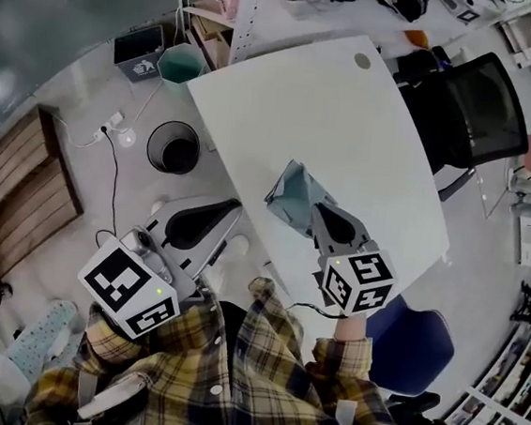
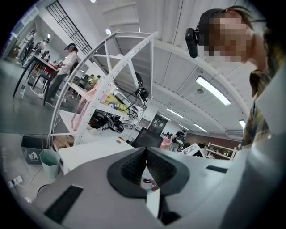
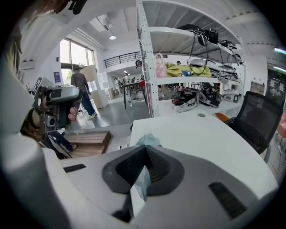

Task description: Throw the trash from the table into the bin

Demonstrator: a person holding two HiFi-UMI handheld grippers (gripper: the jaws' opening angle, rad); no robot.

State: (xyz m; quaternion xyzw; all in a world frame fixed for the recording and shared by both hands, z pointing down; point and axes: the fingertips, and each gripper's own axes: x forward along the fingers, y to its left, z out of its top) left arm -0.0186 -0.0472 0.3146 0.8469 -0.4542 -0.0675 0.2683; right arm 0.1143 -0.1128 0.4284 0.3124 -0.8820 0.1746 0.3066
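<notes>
Pinching crumpled pale-blue trash (image 1: 291, 197), half hidden by its closed jaws, the right gripper (image 1: 320, 213) holds it over the white table (image 1: 350, 121). The left gripper (image 1: 230, 209) has its jaws together. 1 round black bin (image 1: 152, 140) stands on the floor — its inside too dark to read.

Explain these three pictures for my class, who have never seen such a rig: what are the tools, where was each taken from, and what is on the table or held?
No robot: a person in a checked shirt holds a two-jaw gripper in each hand. One picture looks down from a camera on the person's head; the others come from cameras riding on the left gripper and right gripper, looking along their jaws. The right gripper is shut on a crumpled pale-blue piece of trash over the white table. The left gripper is shut, seemingly empty. A black bin stands on the floor nearby.
</notes>
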